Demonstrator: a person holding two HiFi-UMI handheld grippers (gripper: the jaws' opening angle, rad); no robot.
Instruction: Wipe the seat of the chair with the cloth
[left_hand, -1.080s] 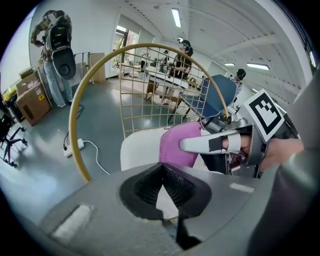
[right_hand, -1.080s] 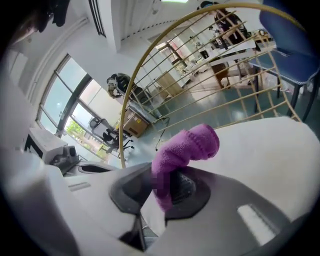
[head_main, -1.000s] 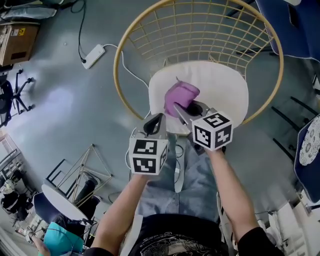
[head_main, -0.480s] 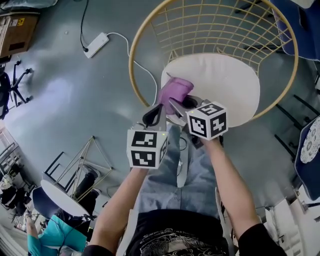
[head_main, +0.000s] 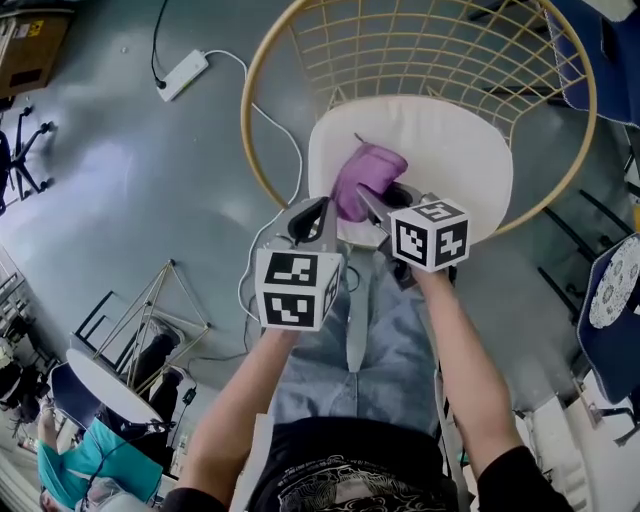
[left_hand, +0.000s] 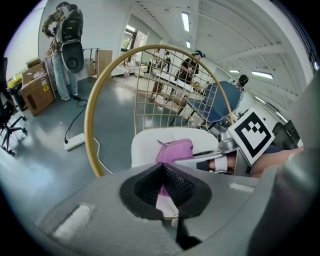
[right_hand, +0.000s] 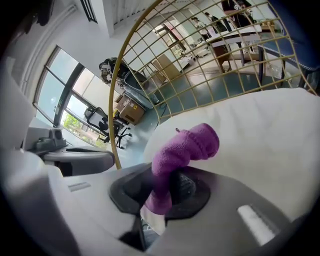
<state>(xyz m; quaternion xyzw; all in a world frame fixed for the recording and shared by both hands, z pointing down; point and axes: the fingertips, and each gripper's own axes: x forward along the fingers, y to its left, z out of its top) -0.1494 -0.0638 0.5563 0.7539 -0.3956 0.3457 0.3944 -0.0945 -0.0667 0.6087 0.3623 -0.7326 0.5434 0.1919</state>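
Observation:
The chair has a gold wire back (head_main: 430, 40) and a white round seat cushion (head_main: 450, 150). A purple cloth (head_main: 366, 176) lies bunched on the cushion's near left part, and my right gripper (head_main: 372, 208) is shut on its near end. In the right gripper view the purple cloth (right_hand: 182, 150) rises from between the jaws over the seat cushion (right_hand: 260, 135). My left gripper (head_main: 310, 222) hovers at the seat's front edge, shut and empty. In the left gripper view the cloth (left_hand: 175, 150) and the right gripper (left_hand: 220, 157) show ahead.
A white power strip (head_main: 183, 75) with its cable lies on the grey floor left of the chair. A folded metal stand (head_main: 150, 320) sits at the lower left. Blue chairs (head_main: 610, 310) stand at the right. People stand in the room behind the chair.
The right gripper and cloth shifted left on the seat, then back right and a little farther in. The left gripper stayed at the front edge.

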